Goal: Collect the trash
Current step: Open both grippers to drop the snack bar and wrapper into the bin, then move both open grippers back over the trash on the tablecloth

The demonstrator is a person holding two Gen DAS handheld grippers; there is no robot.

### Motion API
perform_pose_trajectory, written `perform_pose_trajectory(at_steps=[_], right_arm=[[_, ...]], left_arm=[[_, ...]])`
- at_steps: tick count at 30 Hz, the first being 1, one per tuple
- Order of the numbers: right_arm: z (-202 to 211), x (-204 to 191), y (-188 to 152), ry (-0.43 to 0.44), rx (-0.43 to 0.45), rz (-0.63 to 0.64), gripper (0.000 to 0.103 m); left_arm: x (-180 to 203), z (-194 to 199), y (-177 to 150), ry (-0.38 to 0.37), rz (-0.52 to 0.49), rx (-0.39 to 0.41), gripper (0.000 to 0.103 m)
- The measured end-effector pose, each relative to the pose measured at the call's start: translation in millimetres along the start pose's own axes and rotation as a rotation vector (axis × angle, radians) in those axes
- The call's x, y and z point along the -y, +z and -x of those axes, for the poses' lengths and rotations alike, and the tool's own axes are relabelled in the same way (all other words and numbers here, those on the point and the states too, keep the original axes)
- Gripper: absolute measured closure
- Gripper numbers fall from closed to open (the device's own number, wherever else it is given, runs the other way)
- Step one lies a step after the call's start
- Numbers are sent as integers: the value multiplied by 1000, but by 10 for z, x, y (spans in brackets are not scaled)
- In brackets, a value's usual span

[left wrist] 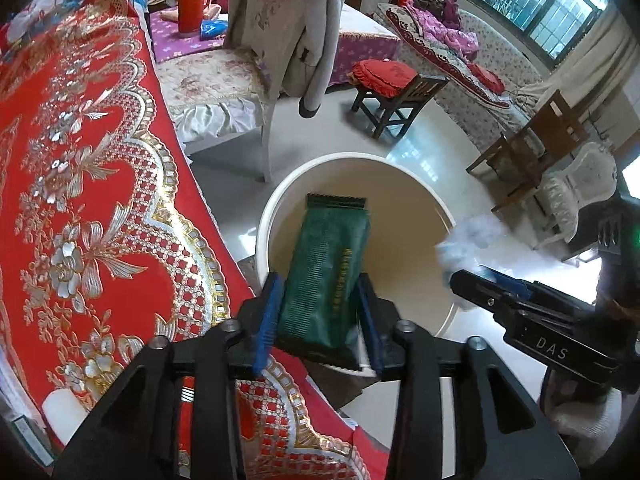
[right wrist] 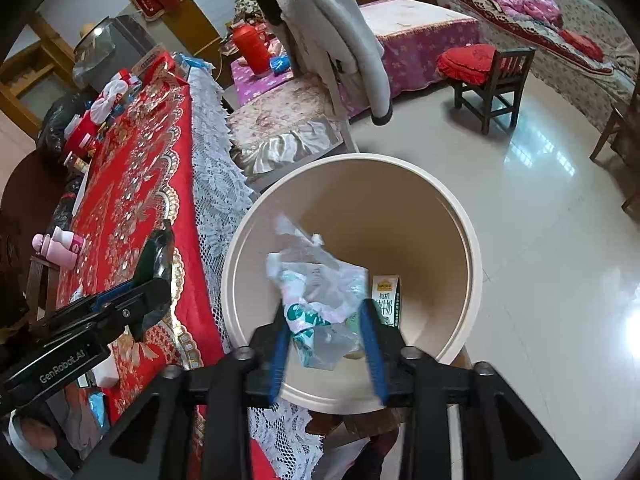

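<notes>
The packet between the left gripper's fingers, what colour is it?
Dark green packet with a serrated end and small gold lettering; clearest in the left wrist view.

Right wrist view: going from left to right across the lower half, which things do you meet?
Left tool → red tablecloth → lace edge → bin → shiny floor.
</notes>
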State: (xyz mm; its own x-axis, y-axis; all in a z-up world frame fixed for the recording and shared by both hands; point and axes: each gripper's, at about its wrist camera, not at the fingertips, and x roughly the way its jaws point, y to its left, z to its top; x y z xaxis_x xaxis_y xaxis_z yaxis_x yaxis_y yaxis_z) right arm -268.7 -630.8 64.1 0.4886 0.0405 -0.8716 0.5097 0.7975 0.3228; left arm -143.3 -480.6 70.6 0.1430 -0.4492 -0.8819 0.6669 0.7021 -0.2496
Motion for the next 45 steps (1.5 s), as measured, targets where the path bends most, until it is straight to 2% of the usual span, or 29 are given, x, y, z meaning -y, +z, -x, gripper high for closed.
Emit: perform_pose_trajectory(at_steps=[3, 13, 22, 30, 45], right_arm=[[-10, 18, 12, 8, -2, -17, 57], [-60, -40, -18, 10, -29, 3, 57], [-48, -158, -1, 20, -25, 28, 57], [-66, -431, 30, 42, -24, 81, 57], [-199, -1197, 48, 112, -45, 230, 55]], left_arm=[[-28, 12, 5, -20, 19, -4, 51], [-54, 97, -27, -11, 35, 3, 51], [-115, 250, -44, 27, 42, 22, 51], [-276, 456, -102, 86, 59, 66, 51], [-925, 951, -288, 169, 176, 138, 51]])
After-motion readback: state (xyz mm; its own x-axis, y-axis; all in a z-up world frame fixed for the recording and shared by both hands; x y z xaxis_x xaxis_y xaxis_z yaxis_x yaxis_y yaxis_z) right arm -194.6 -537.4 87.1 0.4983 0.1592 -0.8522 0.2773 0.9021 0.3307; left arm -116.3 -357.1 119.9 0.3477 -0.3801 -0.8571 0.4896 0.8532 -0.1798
